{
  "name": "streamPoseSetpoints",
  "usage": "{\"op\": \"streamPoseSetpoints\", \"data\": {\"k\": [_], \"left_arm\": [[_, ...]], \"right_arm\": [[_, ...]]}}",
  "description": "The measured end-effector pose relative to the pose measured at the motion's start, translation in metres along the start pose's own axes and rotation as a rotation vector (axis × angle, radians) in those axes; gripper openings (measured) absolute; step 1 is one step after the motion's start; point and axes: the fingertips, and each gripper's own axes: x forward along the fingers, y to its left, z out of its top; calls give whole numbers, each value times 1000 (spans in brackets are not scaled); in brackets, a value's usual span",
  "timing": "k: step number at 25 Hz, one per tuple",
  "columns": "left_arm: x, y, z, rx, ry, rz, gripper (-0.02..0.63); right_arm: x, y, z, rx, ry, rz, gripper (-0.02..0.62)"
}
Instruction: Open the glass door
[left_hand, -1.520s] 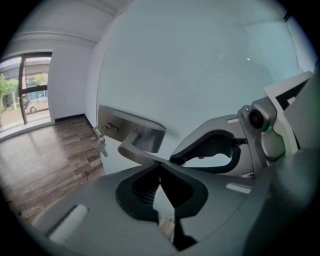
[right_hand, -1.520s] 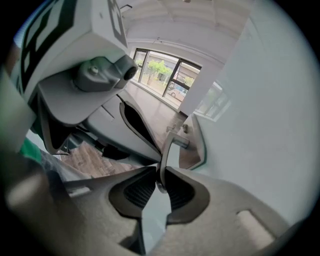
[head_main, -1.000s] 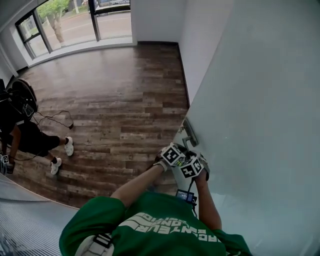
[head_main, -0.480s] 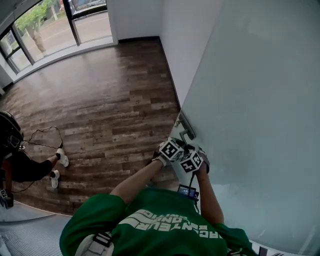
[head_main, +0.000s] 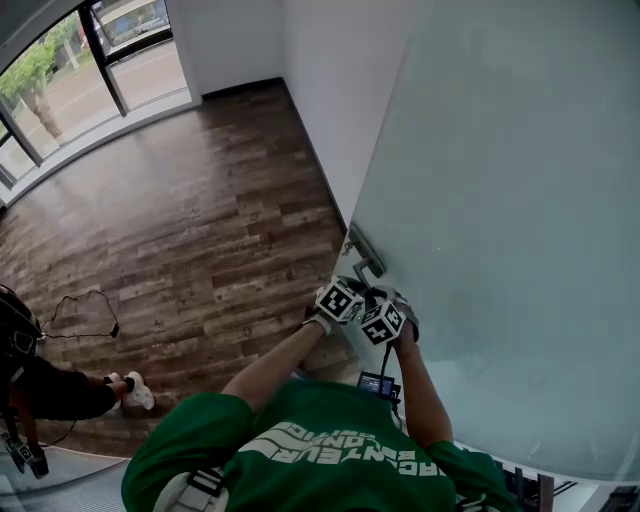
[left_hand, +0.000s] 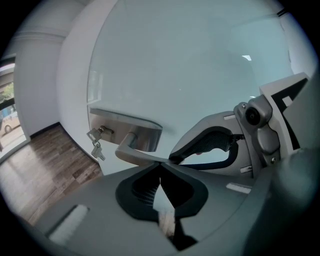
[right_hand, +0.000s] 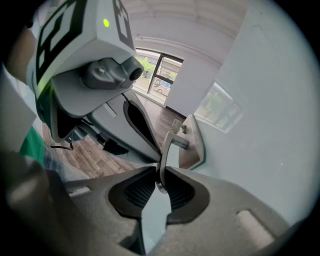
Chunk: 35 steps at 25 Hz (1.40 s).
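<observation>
The glass door (head_main: 500, 200) has swung further over the wood floor (head_main: 200, 220). Its handle (right_hand: 169, 145) (keys (left_hand: 96, 142) hang beside it) is clamped by the right gripper (right_hand: 161, 172); the left gripper (left_hand: 160, 165), jaws together, seemingly presses just beneath.

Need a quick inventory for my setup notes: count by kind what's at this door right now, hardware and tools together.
Glass door: 1
Lever handle: 1
Key bunch hanging at the lock: 1
Grippers: 2, the left gripper and the right gripper
Total: 5
</observation>
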Motion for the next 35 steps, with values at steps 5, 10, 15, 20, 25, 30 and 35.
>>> {"op": "streamPoseSetpoints", "data": {"k": [5,10,15,20,25,30,35], "left_arm": [[6,5,9,27,3,-32,18],[12,10,16,49,10,-49,18],[23,-3,18,81,42,-106,18],[32,-3,21,130,55,-136,18],[39,-6,27,146,53,-135,18],[53,-7,36,163,41,-137,17],[56,-5,49,153,39,-120,18]], "right_arm": [[5,-10,1,18,6,-7,51],[9,-19,-1,33,12,-4,51],[8,-27,-14,59,13,-20,51],[11,-34,-20,94,7,-26,51],[10,-44,-25,123,-18,-42,51],[12,-58,-30,144,-21,-56,51],[12,-69,-30,146,-4,-64,50]]}}
